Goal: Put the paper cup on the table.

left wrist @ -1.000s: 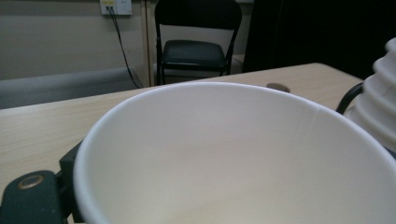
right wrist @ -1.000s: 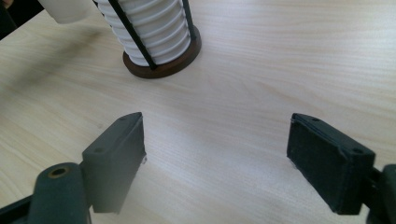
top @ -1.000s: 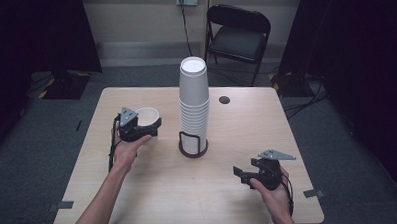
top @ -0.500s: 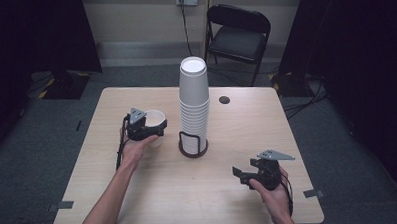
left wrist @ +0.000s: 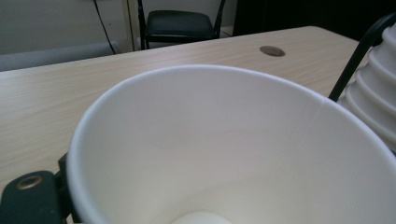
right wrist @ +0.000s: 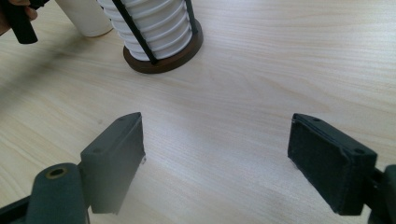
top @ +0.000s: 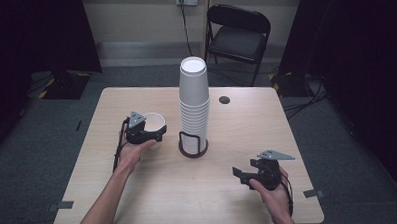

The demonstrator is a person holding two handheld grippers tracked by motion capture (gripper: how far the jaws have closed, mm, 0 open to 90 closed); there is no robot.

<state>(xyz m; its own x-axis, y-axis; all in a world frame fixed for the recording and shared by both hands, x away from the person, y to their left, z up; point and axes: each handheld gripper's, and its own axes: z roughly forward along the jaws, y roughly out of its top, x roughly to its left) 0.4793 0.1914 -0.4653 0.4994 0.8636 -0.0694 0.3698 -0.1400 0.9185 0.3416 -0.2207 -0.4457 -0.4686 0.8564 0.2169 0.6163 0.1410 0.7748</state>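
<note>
A tall stack of white paper cups [top: 194, 99] stands upside down in a black wire holder on a round brown base [top: 192, 147] at the table's middle. Just left of it my left gripper [top: 152, 134] is shut on a single white paper cup [top: 155, 123], mouth up. In the left gripper view that cup [left wrist: 224, 149] is close up, with the stack [left wrist: 373, 102] at its right edge. My right gripper [top: 244, 173] rests near the front right, open and holding nothing. The right gripper view has bare wood between its pads [right wrist: 116, 158], and the holder [right wrist: 159, 51] and the held cup [right wrist: 86, 18] lie beyond.
The light wooden table [top: 247, 135] has a small dark round grommet [top: 224, 99] behind the stack. A black folding chair [top: 239, 33] stands beyond the far edge. Grey floor surrounds the table, with dark curtains on both sides.
My left gripper has carried the single cup to the right, closer to the stack. The right gripper has stayed where it was, still open.
</note>
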